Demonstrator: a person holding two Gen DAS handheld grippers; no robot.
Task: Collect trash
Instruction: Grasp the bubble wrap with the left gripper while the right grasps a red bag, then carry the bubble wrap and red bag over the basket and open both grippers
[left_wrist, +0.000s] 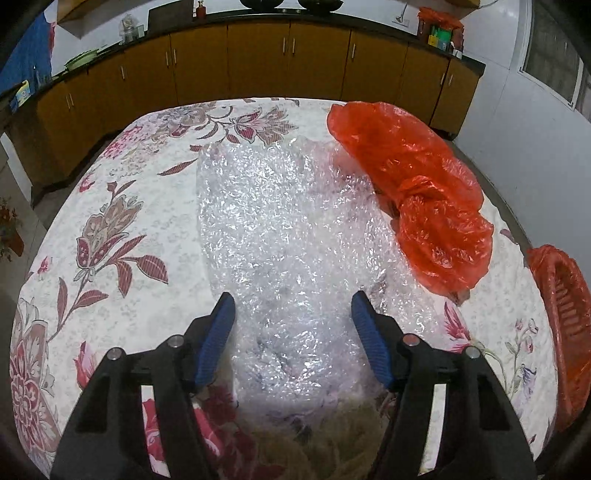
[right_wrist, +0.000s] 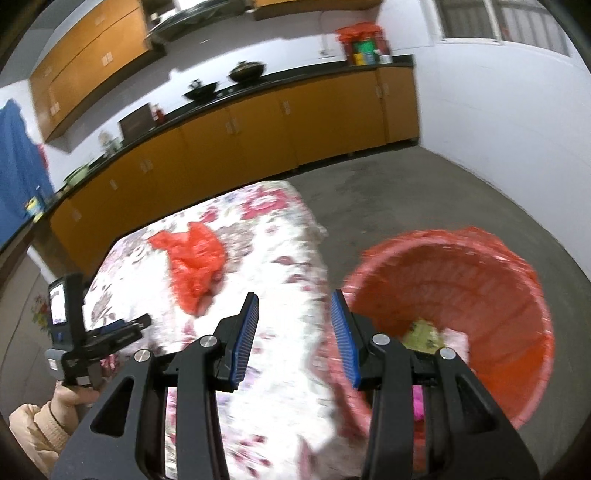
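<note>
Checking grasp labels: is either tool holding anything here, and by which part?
Nothing held. The left tool stands open above the bubble wrap, pads clear of it. The right tool is open and empty, near the red basket.

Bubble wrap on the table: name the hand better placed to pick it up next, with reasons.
Left. The left gripper hangs open directly over the bubble wrap, fingers straddling it. The right gripper is empty over the table edge beside the red basket, off to the side.
</note>
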